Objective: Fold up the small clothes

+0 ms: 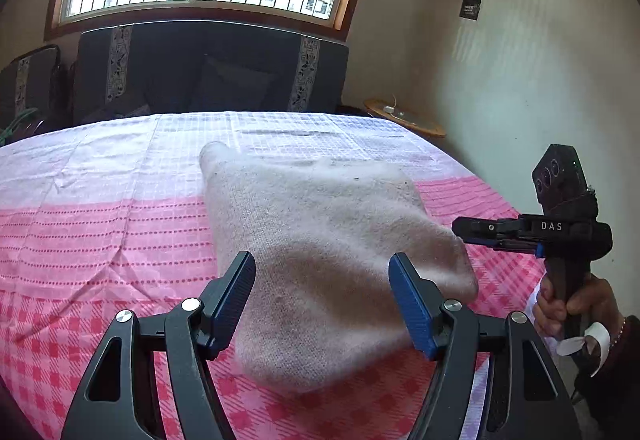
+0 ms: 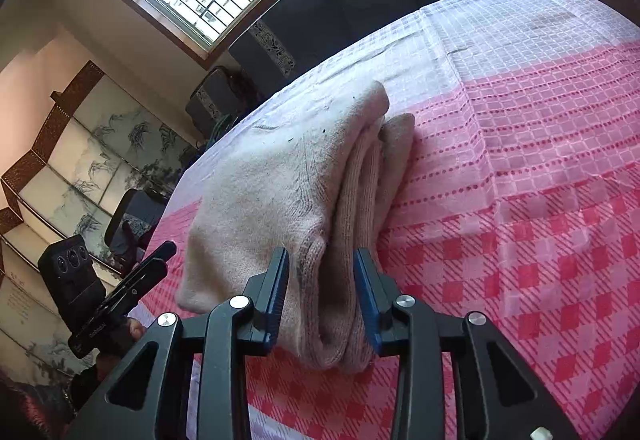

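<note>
Folding looks nearly done: the beige knit garment lies layered on the bedspread; left gripper gapes empty, right gripper seemingly released.

On the side of the right tongs, seen from my left wrist camera, I read the white letters "DAS". The dark plaque on the far right wall carried print too small to read. Lettering on the left tongs' body was blurred.

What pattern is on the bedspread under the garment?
Pink-and-white checks and dotted stripes on the bedspread; right wrist view.
</note>
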{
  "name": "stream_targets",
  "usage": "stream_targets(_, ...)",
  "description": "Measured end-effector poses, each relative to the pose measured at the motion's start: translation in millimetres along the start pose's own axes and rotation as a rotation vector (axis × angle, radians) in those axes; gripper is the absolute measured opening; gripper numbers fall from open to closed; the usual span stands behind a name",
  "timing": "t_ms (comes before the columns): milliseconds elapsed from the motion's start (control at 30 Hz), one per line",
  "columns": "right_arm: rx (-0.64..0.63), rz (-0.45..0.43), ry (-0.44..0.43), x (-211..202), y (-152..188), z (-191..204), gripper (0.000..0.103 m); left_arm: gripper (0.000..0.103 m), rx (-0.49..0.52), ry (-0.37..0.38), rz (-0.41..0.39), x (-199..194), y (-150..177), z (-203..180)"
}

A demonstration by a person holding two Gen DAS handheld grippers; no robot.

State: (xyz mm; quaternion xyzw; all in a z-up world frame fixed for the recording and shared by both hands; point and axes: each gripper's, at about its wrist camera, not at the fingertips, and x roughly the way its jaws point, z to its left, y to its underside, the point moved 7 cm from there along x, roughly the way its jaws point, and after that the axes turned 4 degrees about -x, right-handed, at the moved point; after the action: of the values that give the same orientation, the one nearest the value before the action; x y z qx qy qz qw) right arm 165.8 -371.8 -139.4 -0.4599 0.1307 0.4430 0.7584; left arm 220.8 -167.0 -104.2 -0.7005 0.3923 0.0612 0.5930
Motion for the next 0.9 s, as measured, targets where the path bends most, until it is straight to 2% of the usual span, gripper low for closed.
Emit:
stream_targets(100, -0.036, -0.062, -0.004, 0.3, -24.6, 16.3, 0.033, 0.069, 0.013, -0.004, 0.042, 20.1, 7.4, -0.5)
stream_targets(200, -0.118, -0.045, 0.000, 20.6, -38.4, 40.1, 0.033, 0.069, 0.062, -0.035, 0.025, 22.6, 11.7, -3.2)
stream_targets(233, -0.158, -0.023, 0.026, 30.7, -37.9, 45.4, 0.032, 0.069, 0.071, -0.041, 0.029, 23.4, 14.8, -3.9)
stream_targets(267, -0.211, 0.006, 0.082, 41.6, -34.8, 47.4, 0.032, 0.069, 0.071, -0.040, 0.037, 24.4, 18.0, -3.1)
stream_targets(333, -0.292, 0.064, 0.228, 60.4, -23.0, 39.4, 0.026, 0.069, 0.052, -0.018, 0.057, 26.9, 21.5, -0.5)
stream_targets(367, -0.312, 0.065, 0.256, 63.8, -17.8, 35.0, 0.025, 0.069, 0.039, -0.007, 0.063, 27.8, 23.3, 1.1)
stream_targets(500, -0.321, 0.010, 0.265, 59.7, -10.6, 28.6, 0.024, 0.069, 0.033, -0.002, 0.071, 30.6, 27.8, 2.7)
stream_targets(600, -0.414, -0.035, 0.302, 61.0, -3.5, 33.8, 0.025, 0.069, 0.028, -0.002, 0.072, 30.5, 27.6, 3.0)
stream_targets(733, -0.382, -0.035, 0.273, 61.1, -6.4, 30.6, 0.025, 0.070, 0.043, -0.036, 0.075, 30.6, 28.3, -0.2)
stream_targets(900, -0.385, -0.036, 0.276, 61.7, -6.5, 32.7, 0.026, 0.070, 0.052, -0.061, 0.076, 31.0, 30.0, -0.6)
